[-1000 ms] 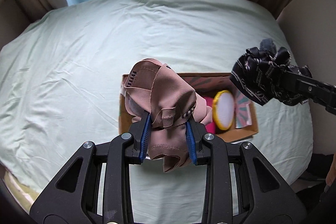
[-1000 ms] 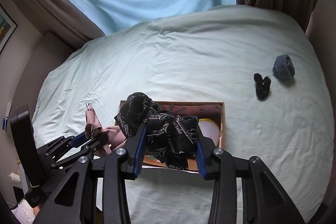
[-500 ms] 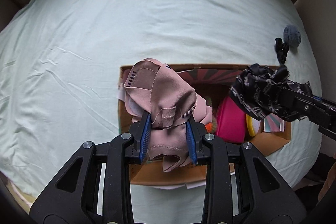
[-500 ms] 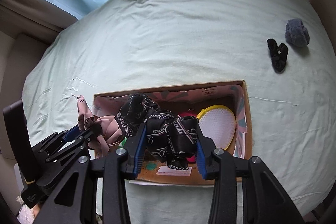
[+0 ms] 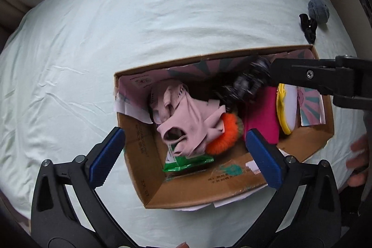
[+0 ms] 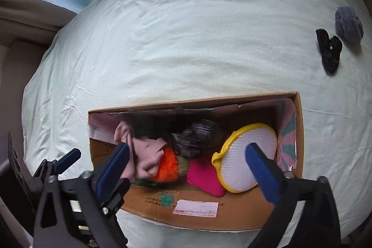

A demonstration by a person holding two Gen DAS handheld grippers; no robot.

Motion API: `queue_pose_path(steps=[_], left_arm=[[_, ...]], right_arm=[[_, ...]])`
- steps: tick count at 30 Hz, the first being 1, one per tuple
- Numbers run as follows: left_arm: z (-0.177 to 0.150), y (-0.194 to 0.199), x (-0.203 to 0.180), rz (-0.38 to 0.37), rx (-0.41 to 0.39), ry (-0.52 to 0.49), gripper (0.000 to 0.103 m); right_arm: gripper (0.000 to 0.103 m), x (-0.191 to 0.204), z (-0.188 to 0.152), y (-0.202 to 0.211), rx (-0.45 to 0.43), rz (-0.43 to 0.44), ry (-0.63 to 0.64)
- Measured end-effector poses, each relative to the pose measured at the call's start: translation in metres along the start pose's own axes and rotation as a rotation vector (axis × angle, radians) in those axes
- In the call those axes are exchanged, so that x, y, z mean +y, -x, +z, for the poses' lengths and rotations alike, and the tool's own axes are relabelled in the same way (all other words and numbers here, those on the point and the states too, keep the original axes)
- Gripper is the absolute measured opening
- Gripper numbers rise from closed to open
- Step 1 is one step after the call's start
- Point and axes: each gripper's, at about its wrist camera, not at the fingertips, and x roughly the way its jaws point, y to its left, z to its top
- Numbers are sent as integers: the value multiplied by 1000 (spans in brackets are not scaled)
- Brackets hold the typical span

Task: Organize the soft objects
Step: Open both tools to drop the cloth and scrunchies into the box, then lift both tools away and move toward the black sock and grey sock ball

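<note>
A cardboard box (image 5: pixel 186 187) (image 6: pixel 232 215) sits on a pale green bed. The pink cloth (image 5: pixel 186 117) (image 6: pixel 146 155) lies loose inside at its left. The black patterned cloth (image 5: pixel 246 85) (image 6: pixel 195 136), blurred, is in the box's middle. My left gripper (image 5: pixel 186 157) is open and empty above the box's near wall. My right gripper (image 6: pixel 188 166) is open and empty above the box; it also shows in the left wrist view (image 5: pixel 325 78).
The box also holds an orange fluffy thing (image 5: pixel 223 134), a magenta pad (image 5: pixel 262 122), a yellow-rimmed white pad (image 6: pixel 248 157) and a green packet (image 5: pixel 188 162). A black scrunchie (image 6: pixel 329 52) and a grey-blue fuzzy item (image 6: pixel 348 23) lie on the bed at the far right.
Both grippers have opened over the box. The pink cloth and the black patterned cloth have dropped from them into the box.
</note>
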Motion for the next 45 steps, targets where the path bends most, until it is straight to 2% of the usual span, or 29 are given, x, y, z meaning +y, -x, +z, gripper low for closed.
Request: queue_pose_path(steps=[3,7,15,19,27,34,40,45], left_arm=[[-5,4,0,-1,5,-9,102],[-12,8,5,-11,4,26,102],[-23,31,10,-15,-36,62,102],[-29,50,14,-15,-63,88,102],[-53,104,13,2,-155,89,102],[-82,147,7,-32,-220,113,102],[-104,186,-4,-5,-292,115,102],[-108,208,-22,28,-345,117,102]], right_arm=[[102,1,-3,3,-16,-13,29],[102,-1,-8,8,-35,-11,27],[102,2,-18,35,-96,-7,42],[102,10,-28,56,-133,13,60],[102,26,-63,105,-187,-7,123],[102,27,-103,157,-293,-75,172],[102,11,-135,199,-405,-123,155],[102,-21,-149,233,-502,-146,135]])
